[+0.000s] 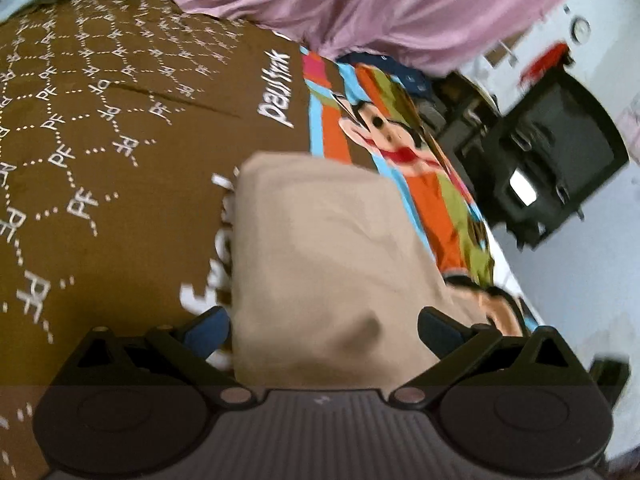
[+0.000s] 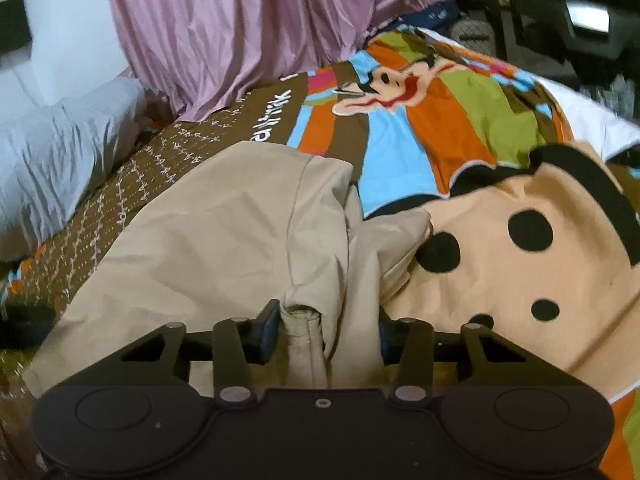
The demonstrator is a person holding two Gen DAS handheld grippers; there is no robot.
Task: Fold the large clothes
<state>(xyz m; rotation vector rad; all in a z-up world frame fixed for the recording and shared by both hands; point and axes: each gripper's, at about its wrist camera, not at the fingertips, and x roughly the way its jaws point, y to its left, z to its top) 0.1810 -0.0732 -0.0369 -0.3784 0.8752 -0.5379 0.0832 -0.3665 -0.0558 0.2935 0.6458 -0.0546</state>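
Note:
A beige garment [image 1: 320, 248] lies folded on the bed, its far edge square against the brown cover. My left gripper [image 1: 322, 330] hangs over its near end, open wide, and the cloth passes between its blue-padded fingers [image 1: 208, 332] without touching them. In the right wrist view the same garment [image 2: 224, 232] lies rumpled, with a seamed hem bunched up at the near edge. My right gripper [image 2: 328, 334] is shut on that bunch. The cloth fills the gap between both pads [image 2: 269, 330].
The bed carries a brown patterned cover [image 1: 100, 152] and a bright cartoon-print blanket [image 2: 460, 128]. A mauve curtain [image 2: 240, 28] hangs behind, and a pale grey pillow [image 2: 60, 152] lies at the left. Dark furniture [image 1: 560, 152] stands on the floor beyond the bed's edge.

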